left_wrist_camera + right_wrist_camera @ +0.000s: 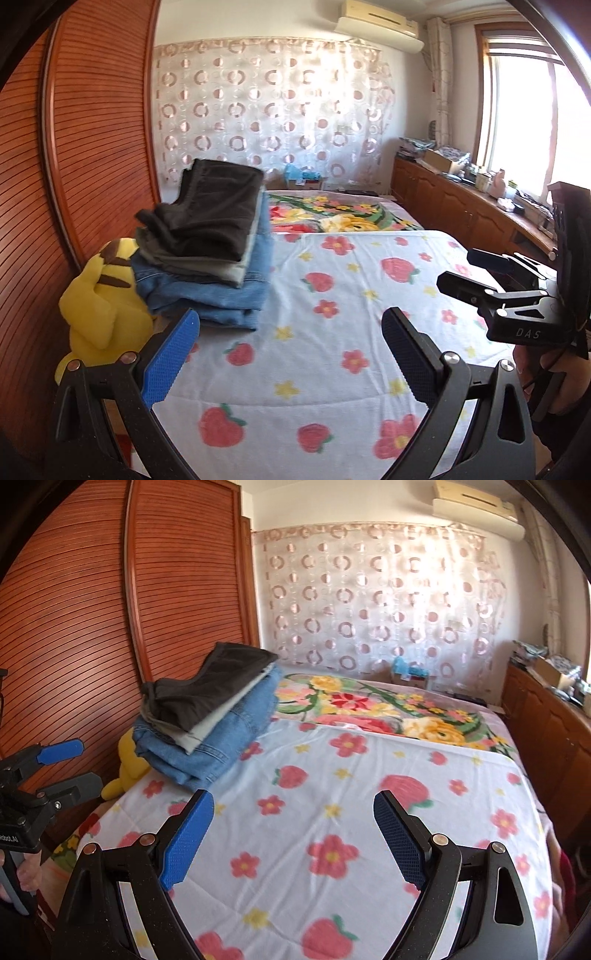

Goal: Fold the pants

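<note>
Folded pants (210, 236) — dark pair over grey and blue denim — stacked at the bed's left edge.

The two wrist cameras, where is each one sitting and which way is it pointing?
Left wrist: on the left gripper, jaws open, aimed slightly down across the strawberry sheet toward the circle-patterned curtain; right gripper and a hand show at right.
Right wrist: on the right gripper, jaws open, facing the same way; left gripper and a hand show at left.
Shared: pile of folded pants, yellow plush toy, louvred wardrobe, air conditioner.
</note>
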The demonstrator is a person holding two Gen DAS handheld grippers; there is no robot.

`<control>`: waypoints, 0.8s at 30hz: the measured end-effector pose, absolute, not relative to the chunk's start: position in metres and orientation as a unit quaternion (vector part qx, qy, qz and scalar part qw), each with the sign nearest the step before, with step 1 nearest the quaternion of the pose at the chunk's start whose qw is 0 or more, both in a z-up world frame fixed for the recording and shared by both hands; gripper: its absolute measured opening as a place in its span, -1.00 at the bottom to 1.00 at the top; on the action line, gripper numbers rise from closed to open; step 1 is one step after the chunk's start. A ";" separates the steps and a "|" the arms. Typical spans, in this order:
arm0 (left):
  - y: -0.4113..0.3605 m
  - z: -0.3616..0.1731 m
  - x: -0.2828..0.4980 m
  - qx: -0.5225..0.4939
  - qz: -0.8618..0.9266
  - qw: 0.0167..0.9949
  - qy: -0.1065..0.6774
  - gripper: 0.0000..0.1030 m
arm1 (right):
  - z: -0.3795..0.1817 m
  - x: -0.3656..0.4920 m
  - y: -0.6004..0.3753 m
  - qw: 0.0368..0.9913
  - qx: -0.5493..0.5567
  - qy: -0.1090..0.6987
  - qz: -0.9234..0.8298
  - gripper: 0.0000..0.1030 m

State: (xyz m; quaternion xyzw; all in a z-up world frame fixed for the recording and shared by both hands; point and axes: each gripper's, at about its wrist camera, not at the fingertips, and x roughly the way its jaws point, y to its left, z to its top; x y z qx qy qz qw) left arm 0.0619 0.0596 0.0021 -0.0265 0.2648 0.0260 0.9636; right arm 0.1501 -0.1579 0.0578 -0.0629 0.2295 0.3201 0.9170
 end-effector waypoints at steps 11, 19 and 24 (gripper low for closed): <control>-0.002 0.012 0.071 -0.007 -0.021 0.964 0.263 0.93 | 0.067 0.121 -0.215 0.939 -0.043 0.222 0.260 0.74; -0.039 0.026 0.073 0.004 -0.050 0.965 0.257 0.93 | 0.082 0.100 -0.234 0.950 -0.029 0.212 0.226 0.74; -0.052 0.042 0.073 0.011 -0.056 0.967 0.247 0.93 | 0.087 0.091 -0.233 0.956 -0.022 0.202 0.214 0.74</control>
